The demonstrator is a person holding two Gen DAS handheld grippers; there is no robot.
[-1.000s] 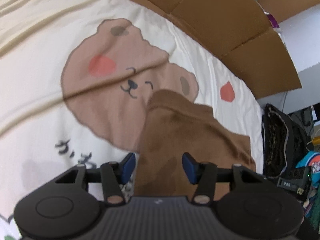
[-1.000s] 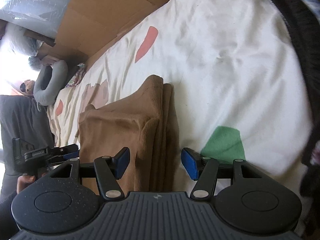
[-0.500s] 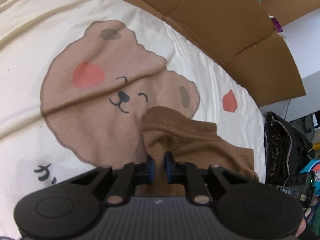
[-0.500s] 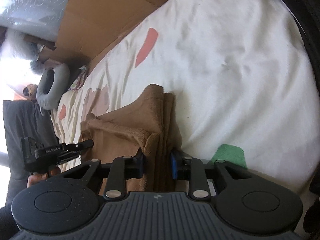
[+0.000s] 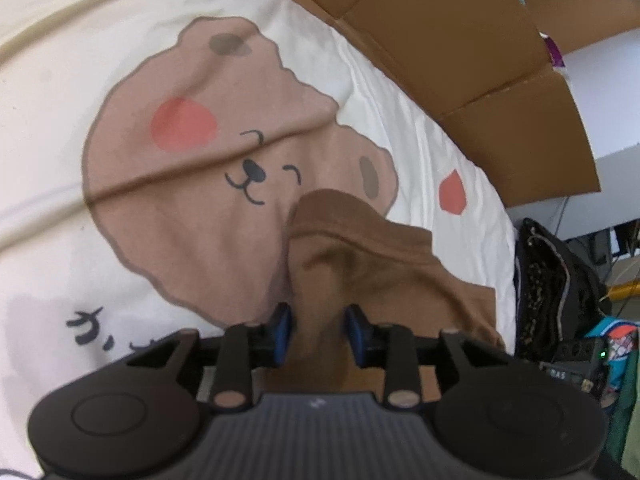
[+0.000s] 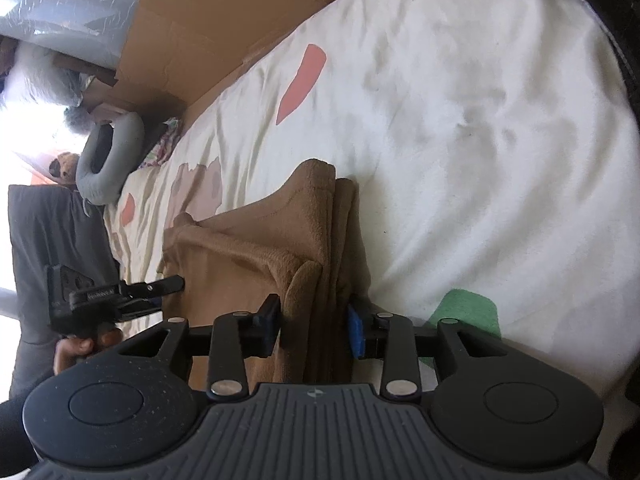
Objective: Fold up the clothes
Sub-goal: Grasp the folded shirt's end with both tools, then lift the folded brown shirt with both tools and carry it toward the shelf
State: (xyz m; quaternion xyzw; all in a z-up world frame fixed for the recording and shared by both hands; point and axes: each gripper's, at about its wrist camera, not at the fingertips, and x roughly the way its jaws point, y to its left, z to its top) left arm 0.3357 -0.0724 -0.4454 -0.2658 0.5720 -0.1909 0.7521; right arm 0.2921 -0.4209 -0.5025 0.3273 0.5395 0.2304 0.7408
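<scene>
A brown folded garment (image 5: 360, 252) lies on a cream bedsheet with a bear print (image 5: 192, 168). My left gripper (image 5: 318, 334) has its blue pads partly apart around a raised edge of the garment. In the right wrist view the same garment (image 6: 248, 248) shows as a folded stack. My right gripper (image 6: 314, 326) has its pads partly apart around the stack's thick folded edge. The left gripper (image 6: 120, 292) also shows there at the garment's far side, held by a hand.
Cardboard sheets (image 5: 460, 40) line the bed's far edge. A black bag (image 5: 556, 280) sits at the right bed edge. A grey neck pillow (image 6: 108, 160) lies at the bed's far end. A green patch (image 6: 468, 308) shows on the sheet beside my right gripper.
Both grippers closed tight on the garment half a second ago. Their pads have since spread partly apart, with the cloth still between them.
</scene>
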